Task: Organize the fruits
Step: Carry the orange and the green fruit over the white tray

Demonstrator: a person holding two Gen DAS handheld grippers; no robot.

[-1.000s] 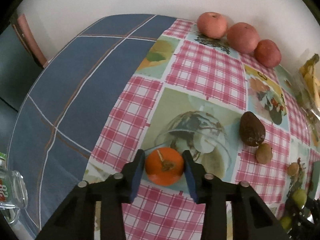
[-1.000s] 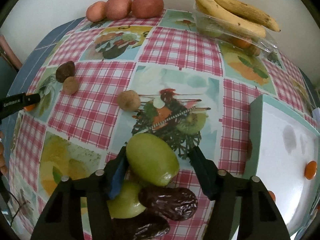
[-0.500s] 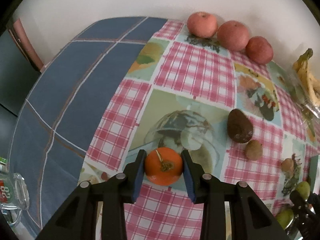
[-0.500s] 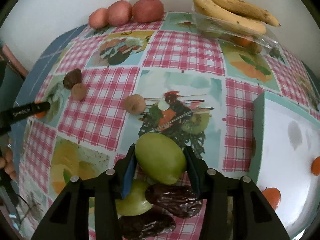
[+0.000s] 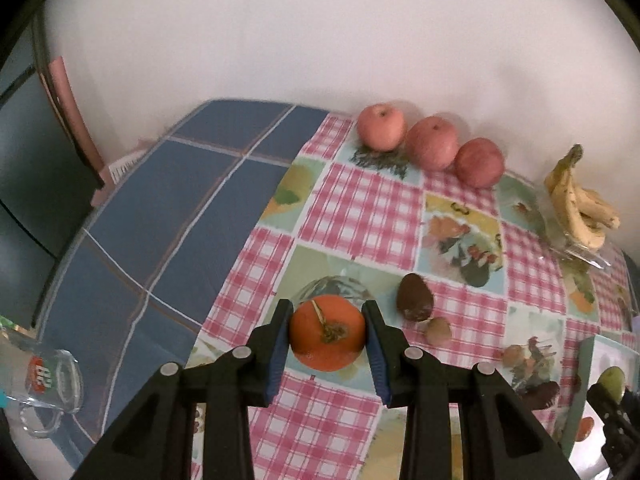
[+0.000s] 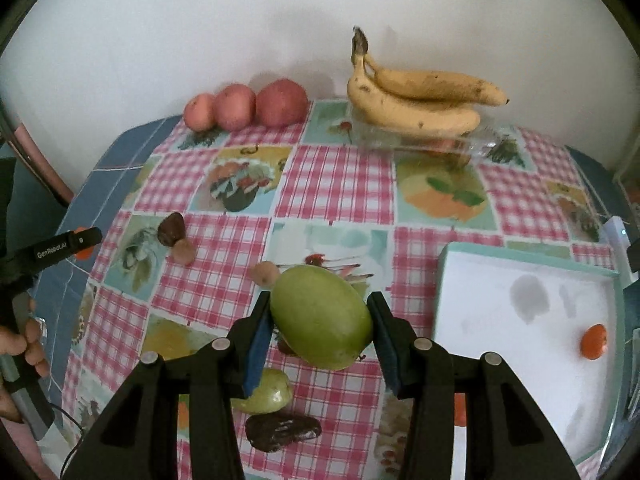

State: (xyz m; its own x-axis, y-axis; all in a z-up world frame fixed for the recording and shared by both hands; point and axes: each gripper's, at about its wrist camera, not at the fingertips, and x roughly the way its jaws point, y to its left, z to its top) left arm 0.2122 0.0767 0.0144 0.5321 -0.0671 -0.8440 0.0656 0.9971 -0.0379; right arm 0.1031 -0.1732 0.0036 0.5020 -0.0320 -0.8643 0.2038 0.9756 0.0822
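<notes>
While the orange [image 5: 327,338] sits clamped, padded jaws grip the green mango [image 6: 321,316]

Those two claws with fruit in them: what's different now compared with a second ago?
The right claw has just been closing and now grips the green mango. Both claws have lifted their fruit off the tablecloth; the left claw was already holding the orange. The apples, bananas and the rest stayed put.

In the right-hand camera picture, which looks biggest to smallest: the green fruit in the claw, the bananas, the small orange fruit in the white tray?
1. Bananas and green fruit: similar; the fruit sits nearest the camera, so unsure.
2. Small orange fruit in the white tray: clearly smallest.
</notes>
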